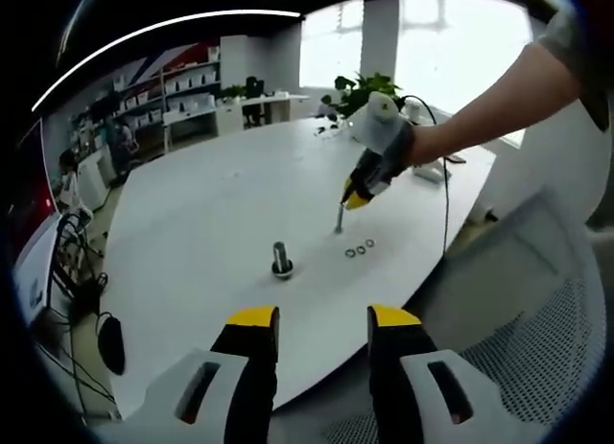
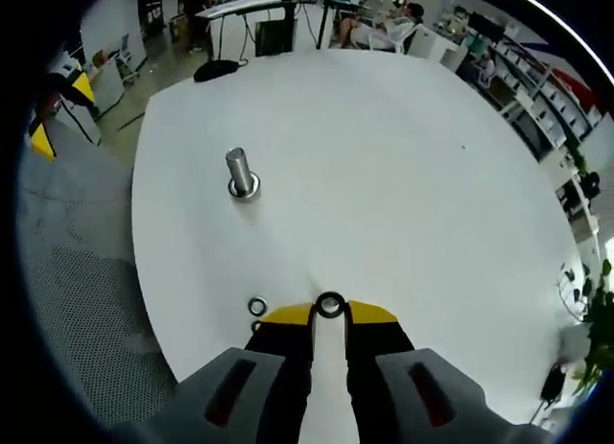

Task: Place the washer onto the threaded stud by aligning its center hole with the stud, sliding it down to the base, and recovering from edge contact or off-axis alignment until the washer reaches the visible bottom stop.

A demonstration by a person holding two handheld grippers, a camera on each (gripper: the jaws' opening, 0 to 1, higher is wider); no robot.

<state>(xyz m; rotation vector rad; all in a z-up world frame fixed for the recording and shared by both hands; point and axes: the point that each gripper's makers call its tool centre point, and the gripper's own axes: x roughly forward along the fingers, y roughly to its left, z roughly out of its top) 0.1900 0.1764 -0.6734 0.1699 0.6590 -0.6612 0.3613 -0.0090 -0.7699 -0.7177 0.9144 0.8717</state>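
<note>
Washer (image 2: pixel 330 305), a small dark-centred metal ring, sits pinched between right gripper (image 2: pixel 330 315) tips at lower centre; threaded stud (image 2: pixel 240 173) stands upright, upper left. Left gripper (image 1: pixel 323 319) jaws apart.

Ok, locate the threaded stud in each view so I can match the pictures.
Left gripper view: the threaded stud stands upright on the white table, just left of centre, left of three loose washers.
Right gripper view: the stud stands upper left of centre, far beyond the right tool.
Shared landmark: the washers lying on the table.
</note>
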